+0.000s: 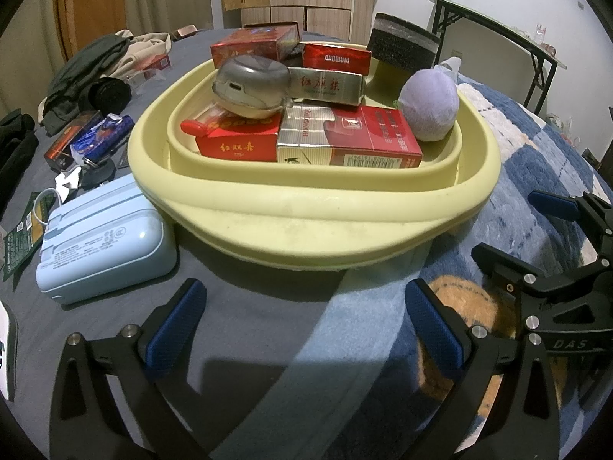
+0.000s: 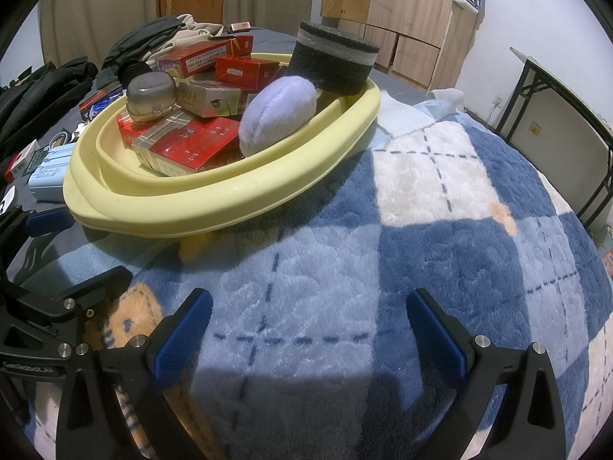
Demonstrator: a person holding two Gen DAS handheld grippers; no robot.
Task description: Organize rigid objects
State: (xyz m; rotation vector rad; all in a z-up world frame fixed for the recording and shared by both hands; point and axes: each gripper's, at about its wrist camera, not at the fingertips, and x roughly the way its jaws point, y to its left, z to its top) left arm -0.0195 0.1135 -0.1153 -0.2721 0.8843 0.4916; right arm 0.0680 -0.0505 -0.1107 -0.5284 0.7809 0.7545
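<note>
Both claws, left claw and right claw, are hanging released and empty; ahead, the pale-yellow plastic basin is corralling red cardboard cigarette packs.

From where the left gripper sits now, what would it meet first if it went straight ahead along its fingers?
Most likely the near rim of the yellow basin. The left gripper is open, with only bedding before it, though depth is uncertain.

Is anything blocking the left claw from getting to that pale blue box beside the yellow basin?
Nothing visible does. The left claw is open, and only bare grey sheet lies between it and the pale blue box, which sits beside the yellow basin.
</note>
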